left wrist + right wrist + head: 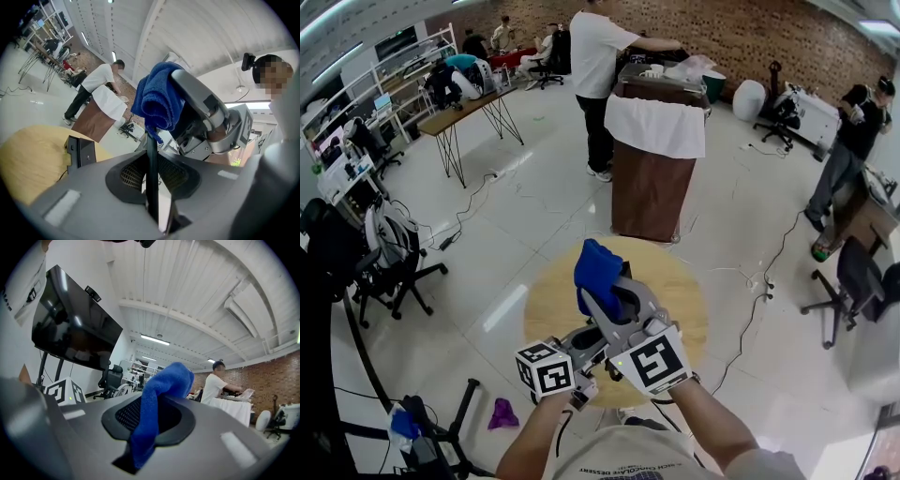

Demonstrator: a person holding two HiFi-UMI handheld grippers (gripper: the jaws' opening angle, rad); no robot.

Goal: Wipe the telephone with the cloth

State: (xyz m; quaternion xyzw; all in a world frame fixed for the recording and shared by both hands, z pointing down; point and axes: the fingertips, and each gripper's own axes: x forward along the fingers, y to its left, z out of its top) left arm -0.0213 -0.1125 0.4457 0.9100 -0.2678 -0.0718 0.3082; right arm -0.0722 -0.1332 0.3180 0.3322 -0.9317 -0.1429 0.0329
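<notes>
The right gripper (pixel 614 300) had its jaws clamped on the blue cloth (pixel 597 267) above the round worktop (pixel 684 300). Just left, the left gripper (pixel 152 187) had its jaws closed on a thin black telephone (pixel 152 164).

Open workshop floor around a round wooden tabletop (pixel 692 305).
At upper centre a person in a white shirt (pixel 598 56) stands behind a brown cabinet (pixel 647 197) draped with a white sheet (pixel 656 125). A purple rag (pixel 502 413) lies on the floor at lower left.

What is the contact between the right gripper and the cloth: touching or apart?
Touching. The right gripper view shows the cloth clamped between the right gripper's jaws.
</notes>
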